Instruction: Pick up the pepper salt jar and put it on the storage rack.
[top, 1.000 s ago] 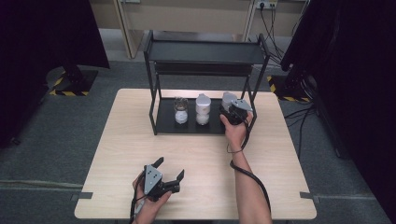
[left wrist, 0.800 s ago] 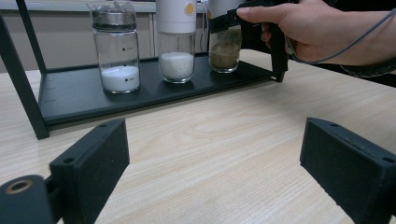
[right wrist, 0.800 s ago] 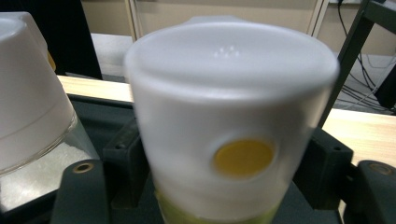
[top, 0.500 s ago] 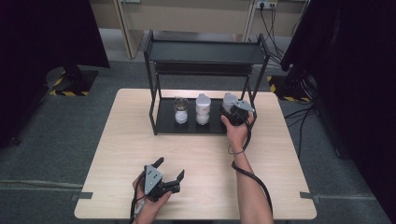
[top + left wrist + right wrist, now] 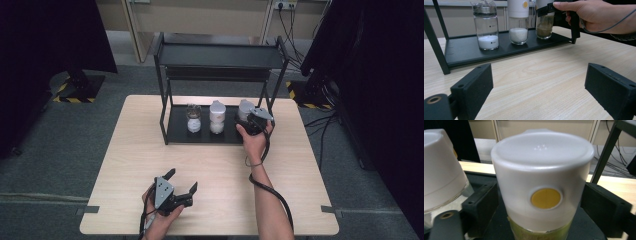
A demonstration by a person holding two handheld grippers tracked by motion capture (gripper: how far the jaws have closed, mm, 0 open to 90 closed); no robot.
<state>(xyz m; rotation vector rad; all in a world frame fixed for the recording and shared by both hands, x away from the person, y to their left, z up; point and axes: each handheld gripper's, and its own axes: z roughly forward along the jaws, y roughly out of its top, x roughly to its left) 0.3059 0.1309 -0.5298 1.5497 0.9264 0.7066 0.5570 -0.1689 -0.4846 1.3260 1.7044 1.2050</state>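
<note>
The right gripper (image 5: 254,121) stood at the jar (image 5: 541,185) with the white cap and yellow dot, the rightmost of three on the rack's (image 5: 170,131) lower shelf; its jaws had just been opening and flanked the cap on both sides, a sliver of gap showing at each, so the jar looked released and standing on the shelf. To that gripper's left stood a second white-capped jar (image 5: 216,117), and beyond it a clear jar (image 5: 193,118) of white powder. By the look of it the placing was done and only the withdrawal was left. The left gripper (image 5: 181,189) rested wide open and empty near the table's (image 5: 300,165) front edge. No label or writing could be read
</note>
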